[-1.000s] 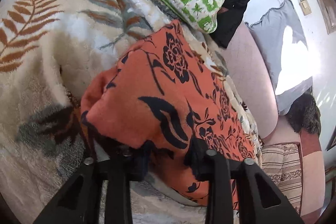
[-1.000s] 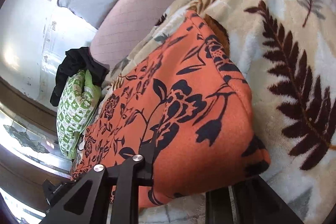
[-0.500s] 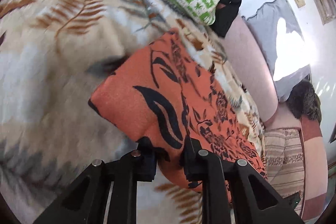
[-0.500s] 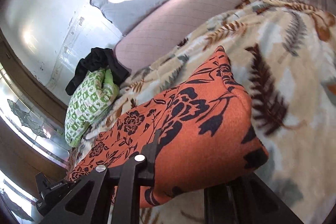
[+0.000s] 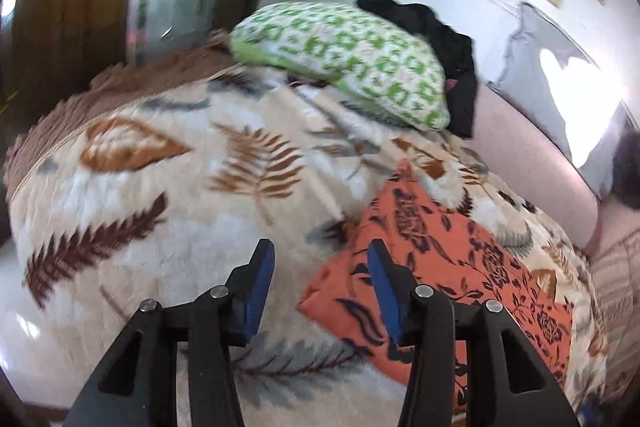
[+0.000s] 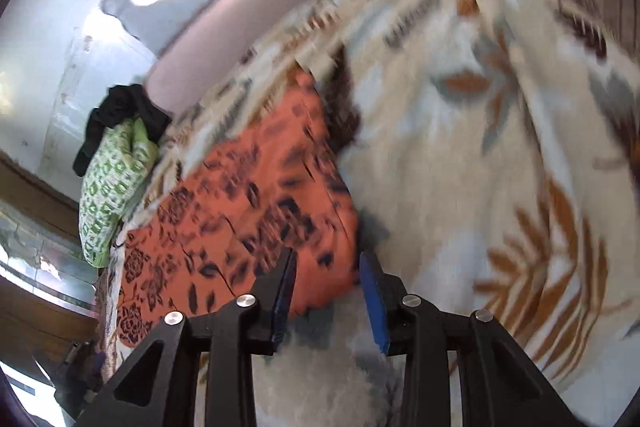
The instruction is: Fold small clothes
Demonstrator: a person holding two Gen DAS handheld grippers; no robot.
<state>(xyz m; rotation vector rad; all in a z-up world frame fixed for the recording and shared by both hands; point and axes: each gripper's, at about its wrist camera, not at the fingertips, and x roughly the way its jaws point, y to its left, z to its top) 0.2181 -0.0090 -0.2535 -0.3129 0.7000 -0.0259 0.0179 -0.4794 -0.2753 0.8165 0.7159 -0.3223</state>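
Both grippers empty now, jaws opening. Left gripper (image 5: pixel 320 283): blue pads apart at a middling gap, only blanket (image 5: pixel 168 227) shows between them. Right gripper (image 6: pixel 326 287): narrower gap, also opening; the near corner of the orange floral cloth (image 6: pixel 248 211) shows in the gap but the pads aren't pressing on it.

Where the cloth is: flat on the leaf-print blanket on the bed, looks folded into a long slab. In the left wrist view the cloth (image 5: pixel 452 279) sits at abt 3 o'clock from the gripper, its near-left corner just beside the right-hand finger; long axis runs from that corner out toward 1 o'clock, twd the pink headboard (image 5: pixel 536 163). In the right wrist view it lies at 10–11 o'clock, long axis running off to 9.

So each gripper is off one short end, w/ the cloth between them. My read: right is nearer, corner practically in its mouth; left needs a shift toward 3 to get on the fabric. Next fold prob goes across the long axis, end to end.

Green pillow (image 5: pixel 344 59) and the black garment (image 5: pixel 432 39) sit at 12, well apart, no issue.
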